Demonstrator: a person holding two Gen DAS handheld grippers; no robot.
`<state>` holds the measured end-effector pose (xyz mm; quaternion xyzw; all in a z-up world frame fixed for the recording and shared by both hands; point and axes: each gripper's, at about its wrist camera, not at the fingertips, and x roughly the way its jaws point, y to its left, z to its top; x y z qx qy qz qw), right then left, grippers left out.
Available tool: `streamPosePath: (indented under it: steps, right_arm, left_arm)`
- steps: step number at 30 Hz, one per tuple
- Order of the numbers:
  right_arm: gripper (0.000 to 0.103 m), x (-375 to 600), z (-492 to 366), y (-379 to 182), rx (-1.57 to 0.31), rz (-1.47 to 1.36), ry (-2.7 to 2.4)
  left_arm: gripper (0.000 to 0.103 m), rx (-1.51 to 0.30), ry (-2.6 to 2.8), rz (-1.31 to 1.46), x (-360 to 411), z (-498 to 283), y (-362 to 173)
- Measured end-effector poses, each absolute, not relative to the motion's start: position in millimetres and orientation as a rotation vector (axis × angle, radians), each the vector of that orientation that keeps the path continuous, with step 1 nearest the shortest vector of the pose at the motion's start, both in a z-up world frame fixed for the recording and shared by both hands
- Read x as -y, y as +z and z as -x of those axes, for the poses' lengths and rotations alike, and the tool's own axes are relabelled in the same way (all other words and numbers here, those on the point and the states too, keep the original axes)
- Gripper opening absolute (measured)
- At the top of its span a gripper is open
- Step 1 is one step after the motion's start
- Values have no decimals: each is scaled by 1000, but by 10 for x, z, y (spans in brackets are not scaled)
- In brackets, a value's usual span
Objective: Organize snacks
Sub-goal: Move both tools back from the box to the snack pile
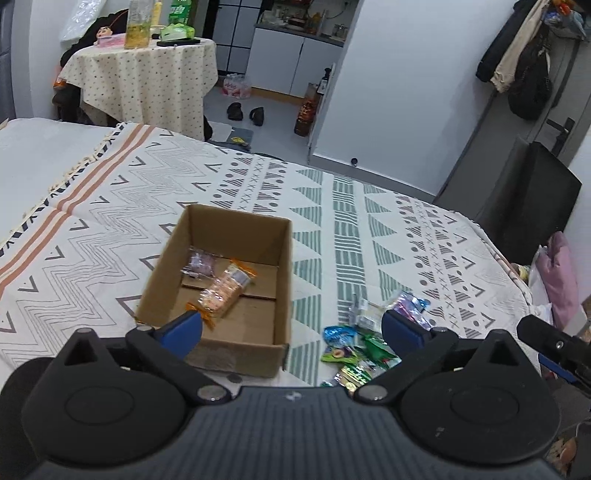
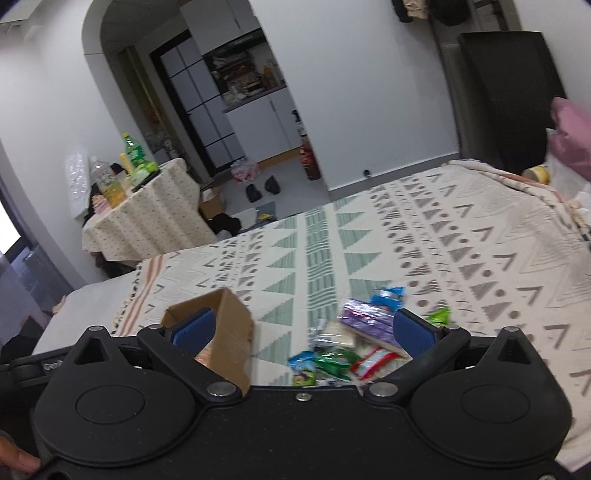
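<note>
Both my left gripper (image 1: pixel 291 325) and right gripper (image 2: pixel 301 330) had their fingers spread wide, holding nothing. Snack pile (image 2: pixel 351 343) sat on the bed (image 2: pixel 480 258) just right of the box (image 1: pixel 221 288). Light, crinkly, slippery packets I reckoned, so I'd pinch one by a sealed edge

A small home, a studio flat: ahead of the jaws lies a bed (image 1: pixel 369 206) under a patterned throw, beyond it a clothed table (image 1: pixel 147 74) with bottles (image 1: pixel 138 24), a kitchenette (image 1: pixel 295 55), shoes (image 1: pixel 245 112) on the floor and coats (image 1: pixel 517 62) hanging by the door.
</note>
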<state>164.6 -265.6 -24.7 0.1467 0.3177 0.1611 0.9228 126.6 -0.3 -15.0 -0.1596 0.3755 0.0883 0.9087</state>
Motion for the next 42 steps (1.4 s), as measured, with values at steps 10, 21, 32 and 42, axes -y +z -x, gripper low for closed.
streamPosePath:
  steps: [10,21,32,42]
  right_arm:
    - [103,3042,-1570,-345,-669,-301,318]
    - [100,3264,-1649,-581,-727,-307,321]
    - [67,3370,-1900,-1140,-875,-484,304]
    - [58,3274,-2187,-1456,-973,-537,311]
  left_arm:
    - [103,-776,159,326,262,-1230,-132]
    - [102,-842,109,290,601,-1343,-350]
    - [100,-898,96,257,771,-1570,-830]
    - [85,-982,59,242,875,-1890,-1282]
